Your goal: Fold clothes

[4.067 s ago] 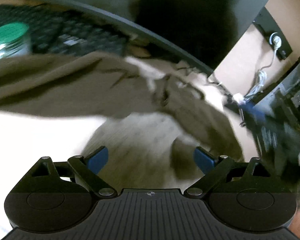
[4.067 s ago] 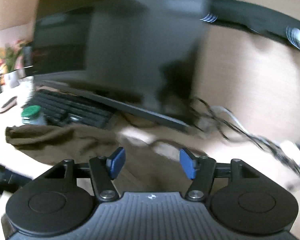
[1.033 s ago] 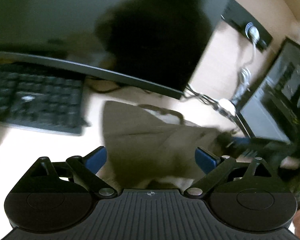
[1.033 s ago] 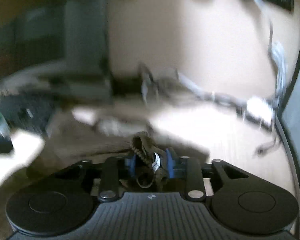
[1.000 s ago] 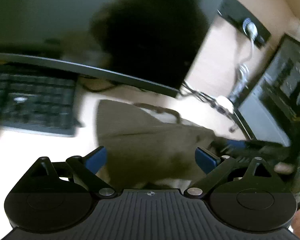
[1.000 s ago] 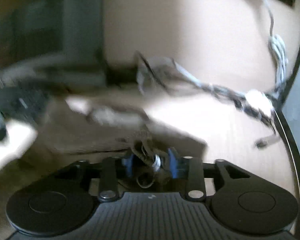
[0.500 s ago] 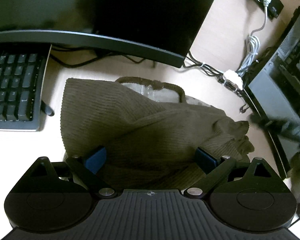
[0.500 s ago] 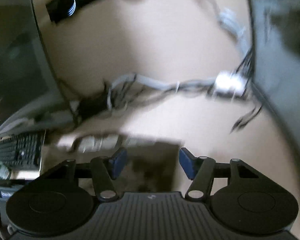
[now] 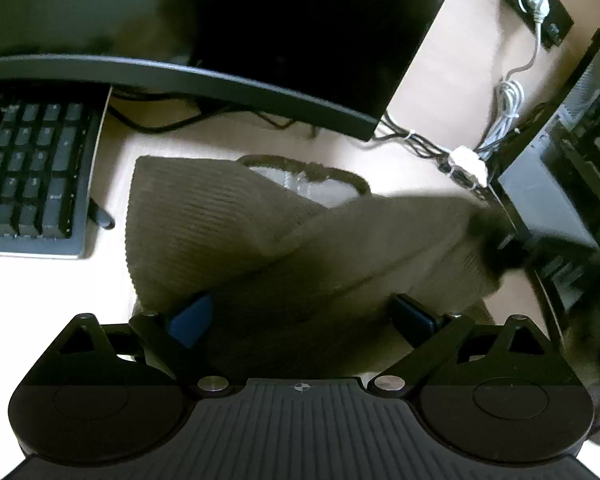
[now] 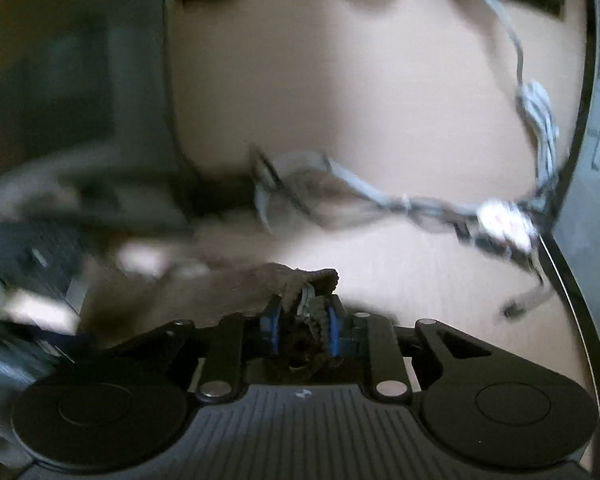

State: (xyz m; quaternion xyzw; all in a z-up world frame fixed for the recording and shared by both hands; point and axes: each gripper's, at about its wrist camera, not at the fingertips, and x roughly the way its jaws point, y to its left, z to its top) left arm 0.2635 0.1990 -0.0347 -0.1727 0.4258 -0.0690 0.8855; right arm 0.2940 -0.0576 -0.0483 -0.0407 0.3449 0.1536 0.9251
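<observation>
Keyboard left, monitor behind — bare desk between.

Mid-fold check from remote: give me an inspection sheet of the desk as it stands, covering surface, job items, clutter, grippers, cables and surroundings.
Surface: pale desk top, bare patches around the garment.
Job's things: brown ribbed knit sweater, partly folded, one part lifted and stretched toward the right gripper.
Clutter: black keyboard beside the sweater, apart from it.
Grippers: left gripper open, blue pads on either side of the sweater, not pressing. Right gripper has just been closing, now shut on a bunched sweater edge.
Cables: white cord bundle, dark cable cluster with white connector behind the sweater.
Surroundings: dark curved monitor, black computer case, wall power strip.
</observation>
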